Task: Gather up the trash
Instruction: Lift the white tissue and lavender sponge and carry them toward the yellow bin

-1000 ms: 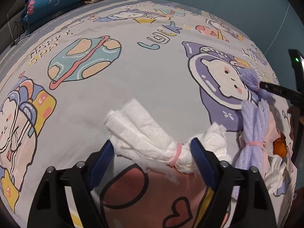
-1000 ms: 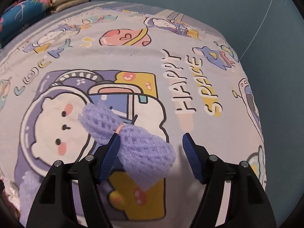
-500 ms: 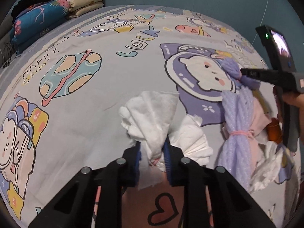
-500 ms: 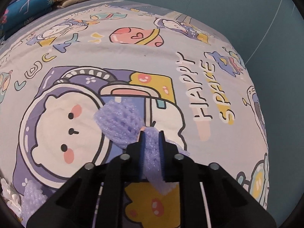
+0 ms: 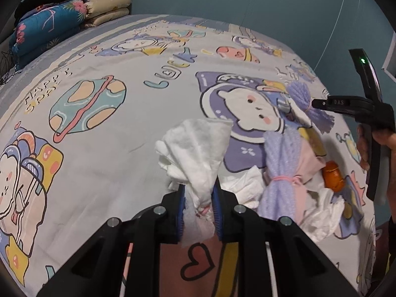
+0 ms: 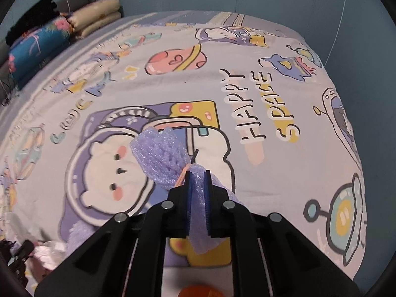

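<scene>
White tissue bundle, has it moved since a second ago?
Yes. The white tissue bundle, then flat across the bedsheet, now stands up, pinched in the left hand-held gripper.

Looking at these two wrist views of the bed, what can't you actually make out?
- Trash pile, left wrist view: the purple net covers the pink piece, so what it is stays unclear.
- Orange object, right wrist view: cut off by the bottom edge.
- Tissue base: hidden between the left gripper fingers.
- Foam net lower part: hidden behind the right gripper.
- Black item on the pillows: too dark to identify.
</scene>
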`<action>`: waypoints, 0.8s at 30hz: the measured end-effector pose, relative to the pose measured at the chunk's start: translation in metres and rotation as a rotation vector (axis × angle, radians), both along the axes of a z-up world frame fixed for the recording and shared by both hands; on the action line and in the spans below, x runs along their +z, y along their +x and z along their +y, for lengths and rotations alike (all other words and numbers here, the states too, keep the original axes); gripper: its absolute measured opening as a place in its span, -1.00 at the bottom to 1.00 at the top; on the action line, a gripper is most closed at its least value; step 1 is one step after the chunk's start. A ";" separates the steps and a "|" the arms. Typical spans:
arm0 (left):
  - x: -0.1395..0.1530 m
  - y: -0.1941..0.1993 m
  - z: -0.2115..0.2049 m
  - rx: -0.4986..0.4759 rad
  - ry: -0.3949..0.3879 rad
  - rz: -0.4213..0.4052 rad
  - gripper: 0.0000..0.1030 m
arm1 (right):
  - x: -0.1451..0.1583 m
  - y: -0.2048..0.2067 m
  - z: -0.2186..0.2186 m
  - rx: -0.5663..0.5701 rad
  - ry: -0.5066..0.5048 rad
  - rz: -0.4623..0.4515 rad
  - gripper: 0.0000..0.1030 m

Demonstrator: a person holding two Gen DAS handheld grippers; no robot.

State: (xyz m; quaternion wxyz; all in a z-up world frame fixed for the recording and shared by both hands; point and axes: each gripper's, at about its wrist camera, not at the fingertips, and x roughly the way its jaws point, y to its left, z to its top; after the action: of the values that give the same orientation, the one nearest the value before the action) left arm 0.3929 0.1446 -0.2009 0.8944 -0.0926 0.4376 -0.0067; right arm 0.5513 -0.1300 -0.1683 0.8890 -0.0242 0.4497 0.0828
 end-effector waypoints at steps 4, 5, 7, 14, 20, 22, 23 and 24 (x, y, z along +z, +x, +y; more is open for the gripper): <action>0.011 -0.010 -0.001 -0.001 -0.009 -0.026 -0.65 | 0.020 -0.026 -0.002 0.030 0.049 -0.014 -0.85; 0.012 -0.012 -0.002 -0.003 -0.010 -0.028 -0.65 | 0.025 -0.034 -0.002 0.037 0.067 -0.014 -0.85; 0.016 -0.019 -0.006 -0.013 -0.002 -0.032 -0.65 | 0.035 -0.053 -0.003 0.059 0.101 -0.013 -0.85; 0.031 -0.051 -0.009 0.000 -0.005 -0.043 -0.65 | 0.061 -0.122 -0.013 0.097 0.155 -0.023 -0.84; 0.041 -0.094 -0.005 0.021 -0.025 -0.047 -0.65 | 0.079 -0.181 -0.033 0.110 0.198 -0.030 -0.85; 0.049 -0.107 -0.005 0.024 -0.020 -0.061 -0.65 | 0.083 -0.200 -0.040 0.113 0.206 -0.033 -0.85; 0.053 -0.113 -0.006 0.022 -0.016 -0.068 -0.65 | 0.084 -0.207 -0.042 0.114 0.209 -0.034 -0.84; 0.058 -0.120 -0.008 0.018 -0.007 -0.079 -0.65 | 0.085 -0.217 -0.045 0.115 0.214 -0.034 -0.84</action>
State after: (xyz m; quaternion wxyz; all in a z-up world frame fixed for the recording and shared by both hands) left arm 0.2726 0.1371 -0.1431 0.9106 -0.0993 0.4012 -0.0040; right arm 0.3345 -0.1751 -0.0831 0.8878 0.0435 0.4211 0.1808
